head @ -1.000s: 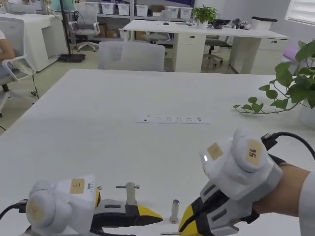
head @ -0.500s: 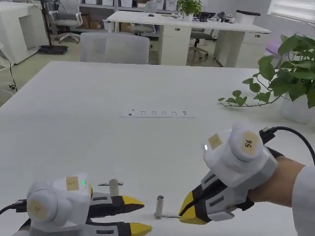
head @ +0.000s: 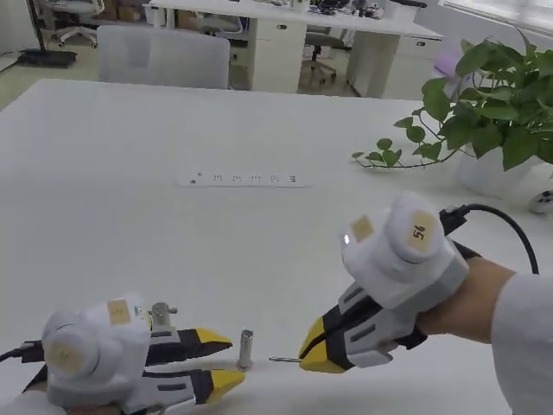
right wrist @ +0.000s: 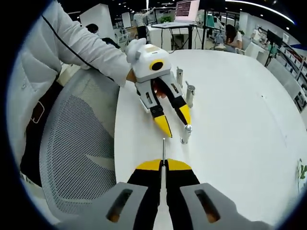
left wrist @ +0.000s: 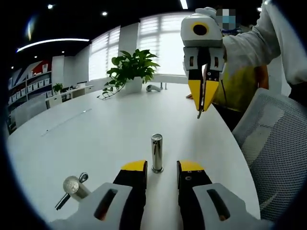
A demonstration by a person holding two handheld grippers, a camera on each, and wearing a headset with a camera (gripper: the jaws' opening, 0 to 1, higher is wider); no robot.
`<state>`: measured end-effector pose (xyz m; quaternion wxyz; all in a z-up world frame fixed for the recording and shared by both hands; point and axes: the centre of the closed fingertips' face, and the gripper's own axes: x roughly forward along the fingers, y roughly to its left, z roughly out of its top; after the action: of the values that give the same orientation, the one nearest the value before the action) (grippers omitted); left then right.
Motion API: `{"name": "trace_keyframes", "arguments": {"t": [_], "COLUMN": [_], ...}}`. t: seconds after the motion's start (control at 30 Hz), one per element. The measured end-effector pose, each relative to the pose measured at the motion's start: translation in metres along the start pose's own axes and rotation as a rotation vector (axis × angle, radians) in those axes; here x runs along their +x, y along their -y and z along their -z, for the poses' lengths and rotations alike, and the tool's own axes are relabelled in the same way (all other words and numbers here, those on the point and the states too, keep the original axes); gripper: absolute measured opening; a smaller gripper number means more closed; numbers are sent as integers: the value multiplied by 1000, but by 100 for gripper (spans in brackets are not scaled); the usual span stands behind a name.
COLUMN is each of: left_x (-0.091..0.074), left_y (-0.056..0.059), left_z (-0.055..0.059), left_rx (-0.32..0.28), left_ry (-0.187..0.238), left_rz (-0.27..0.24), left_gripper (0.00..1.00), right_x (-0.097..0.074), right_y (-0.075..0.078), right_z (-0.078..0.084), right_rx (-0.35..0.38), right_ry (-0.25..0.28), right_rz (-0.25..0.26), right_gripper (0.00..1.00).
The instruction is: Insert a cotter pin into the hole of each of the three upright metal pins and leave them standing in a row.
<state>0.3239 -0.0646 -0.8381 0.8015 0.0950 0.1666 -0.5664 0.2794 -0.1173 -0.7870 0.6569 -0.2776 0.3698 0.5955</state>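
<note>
**Work surface.** White table [head: 104, 199]; a potted plant [head: 497, 99] stands at the upper right of the head view.

**Left gripper** [left wrist: 162, 166]. Sits bottom centre of its own view. The jaws stand apart with nothing held between them. A bare metal pin [left wrist: 157, 152] stands upright at the mouth of the gap, between the two yellow tips. No contact with either tip can be seen. In the head view this pin is at bottom centre, just right of the left gripper's tips.

**Right gripper** [right wrist: 163, 165]. Sits bottom centre of its own view. The jaws are closed on a cotter pin [right wrist: 163, 148], and the thin wire projects straight forward from the tips. In the head view the wire lies level, at lower centre. Its free end points at the bare metal pin, near the pin but apart from it.

**Other pins.** A second metal pin [left wrist: 73, 185] is at the lower left of the left gripper view, with a cotter pin through its head. In the right gripper view two pins stand behind the left gripper, above centre. One appears to carry a crosswise wire, though the view is too small to be sure.
</note>
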Motion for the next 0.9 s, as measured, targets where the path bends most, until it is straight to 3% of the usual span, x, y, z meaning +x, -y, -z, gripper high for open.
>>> {"name": "trace_keyframes", "arguments": {"t": [0.13,0.33,0.6,0.9], "left_x": [5,14,24,28], "left_y": [-5,-4,-5,-2], "left_z": [4,8,3,4], "left_rx": [-8,15,26,53], "left_ry": [-2,-12,9,4], "left_rz": [0,17,28,42], "left_gripper": [22,20,16,7], "right_x": [1,4,8,13], "right_y": [5,12,15,22], "right_z": [4,6,9,7], "right_rx": [10,22,27,26], "right_ry": [-7,-9,-17,-24], "right_rz": [6,9,3,10], "right_gripper": [3,3,3,3]}}
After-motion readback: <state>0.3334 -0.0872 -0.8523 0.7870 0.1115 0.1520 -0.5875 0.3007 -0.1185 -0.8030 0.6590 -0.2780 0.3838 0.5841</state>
